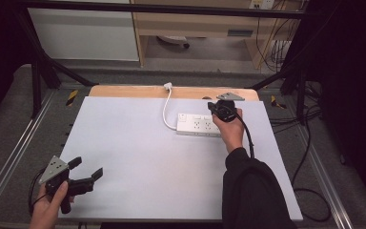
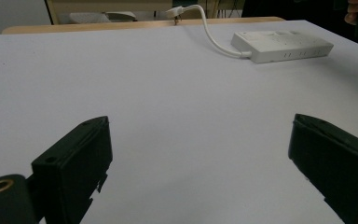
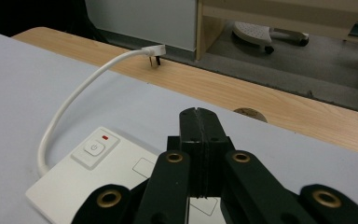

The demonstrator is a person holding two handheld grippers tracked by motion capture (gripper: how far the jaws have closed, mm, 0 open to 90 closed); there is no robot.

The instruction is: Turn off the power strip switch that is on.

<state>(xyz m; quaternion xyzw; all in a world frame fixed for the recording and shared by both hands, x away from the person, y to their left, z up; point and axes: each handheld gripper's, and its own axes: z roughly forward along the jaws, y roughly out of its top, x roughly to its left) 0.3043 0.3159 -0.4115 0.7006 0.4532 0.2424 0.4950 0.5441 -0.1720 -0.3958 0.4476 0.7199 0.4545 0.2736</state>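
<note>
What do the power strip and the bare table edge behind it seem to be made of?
The power strip looks like white moulded plastic, smooth and matte, with rounded corners and a pressed-in switch. The table edge looks like light wood or a wood-look laminate: grain lines show, but which one it is cannot be told.

Grey carpet floor [image 1: 209, 64] (cables trailing at right), a wooden cabinet [image 1: 195, 21] behind the table [image 1: 138, 157].
</note>
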